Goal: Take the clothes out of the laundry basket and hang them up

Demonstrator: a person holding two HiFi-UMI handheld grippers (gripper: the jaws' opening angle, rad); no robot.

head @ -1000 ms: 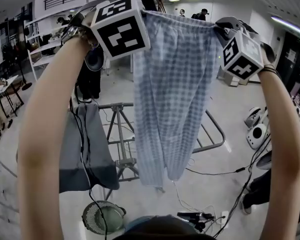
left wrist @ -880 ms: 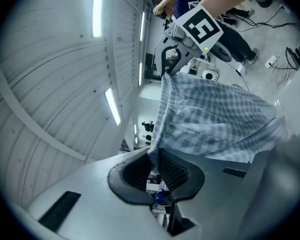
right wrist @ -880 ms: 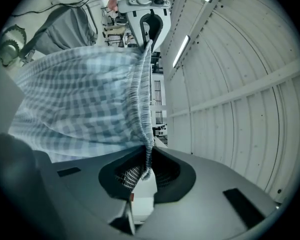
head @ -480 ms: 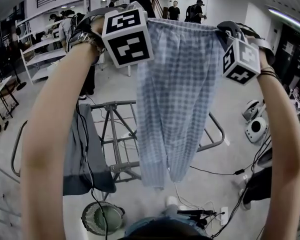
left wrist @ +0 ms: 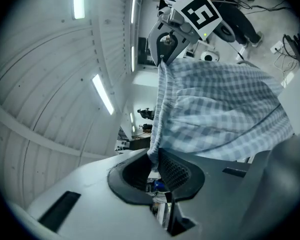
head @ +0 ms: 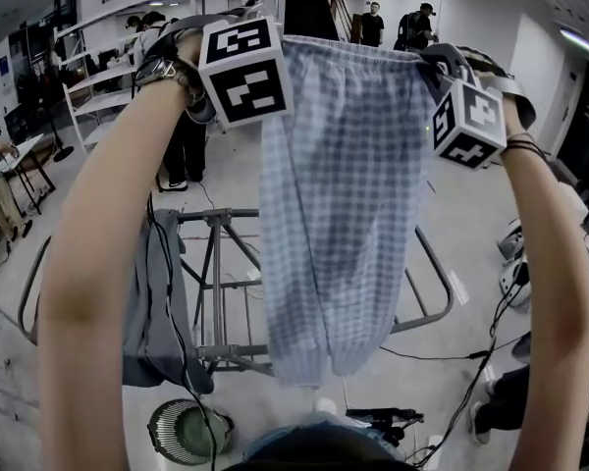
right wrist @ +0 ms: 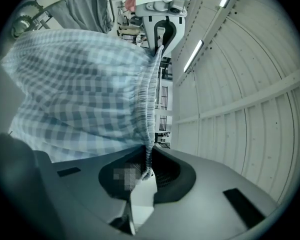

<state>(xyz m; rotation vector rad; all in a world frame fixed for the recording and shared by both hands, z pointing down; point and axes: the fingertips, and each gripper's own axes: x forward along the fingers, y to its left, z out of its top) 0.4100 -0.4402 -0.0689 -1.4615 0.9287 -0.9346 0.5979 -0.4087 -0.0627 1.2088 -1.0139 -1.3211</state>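
Left gripper (left wrist: 157, 163) and right gripper (right wrist: 147, 166): fingers clamped on the checked trousers' (head: 339, 194) waistband, spread above the drying rack (head: 216, 216).

Left claw (left wrist: 157, 156) and right claw (right wrist: 147, 166) clamped tight, raised on outstretched arms (facing each other).

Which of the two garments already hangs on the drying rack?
The plain grey garment, draped over the rack; the checked trousers hang from the left gripper and right gripper.
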